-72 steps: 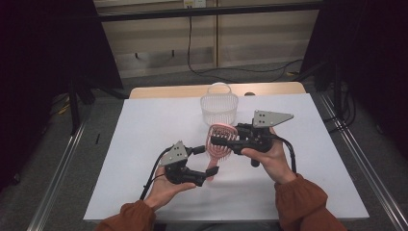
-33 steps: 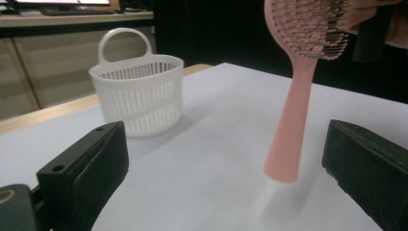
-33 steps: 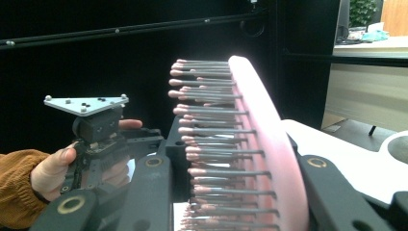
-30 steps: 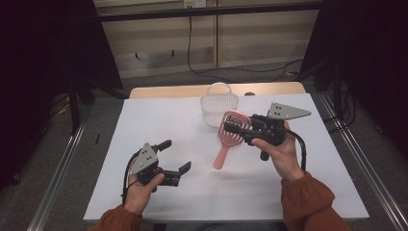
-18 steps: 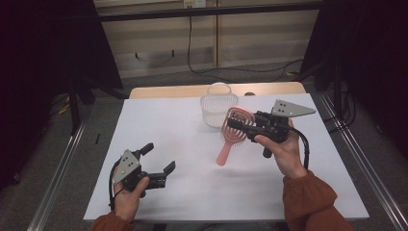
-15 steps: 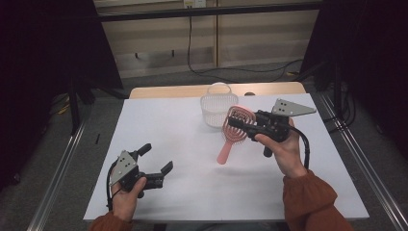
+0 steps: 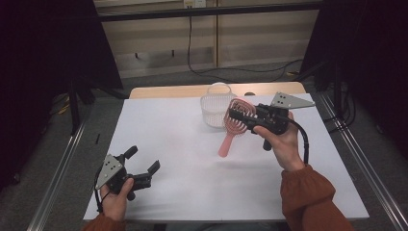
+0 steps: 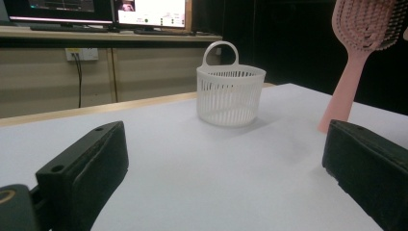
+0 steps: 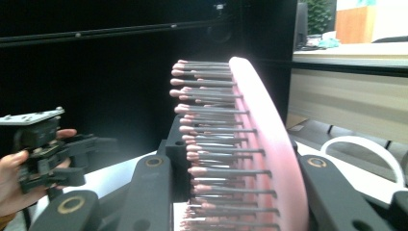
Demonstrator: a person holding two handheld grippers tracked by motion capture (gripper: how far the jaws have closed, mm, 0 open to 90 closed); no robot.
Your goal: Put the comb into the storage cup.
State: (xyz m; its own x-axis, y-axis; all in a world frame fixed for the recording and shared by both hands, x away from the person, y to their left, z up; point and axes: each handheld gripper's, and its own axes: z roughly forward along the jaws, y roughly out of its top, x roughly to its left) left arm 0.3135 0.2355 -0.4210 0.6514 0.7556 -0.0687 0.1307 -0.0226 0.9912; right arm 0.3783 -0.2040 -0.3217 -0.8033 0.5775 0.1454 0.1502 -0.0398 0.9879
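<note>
Brush (image 7: 235, 124), pink, is clamped by its head between the jaws of the right gripper (image 7: 239, 117), held up over the far half of the table (image 7: 192, 192) with its handle slanting down toward the near edge. In the high view the handle end hangs above the table, just on the near side of the basket (image 7: 214, 108); whether it touches the surface cannot be told there. The left gripper view shows the brush (image 8: 358, 53) from low down, handle running down behind that gripper's own jaw, and the white slatted basket (image 8: 230, 94) with a loop handle standing upright on the table (image 8: 216, 187) toward the far edge. The right gripper view brings the brush (image 9: 245, 149) up close: rows of bristles point to its left, the curved pink back lies against one jaw, and the other jaw presses the bristle side.

The left gripper (image 7: 143, 166) sits near the near-left corner, held low in a hand (image 7: 115, 197), jaws spread wide with nothing between them. The right gripper view also catches it (image 9: 98, 159) farther off.
</note>
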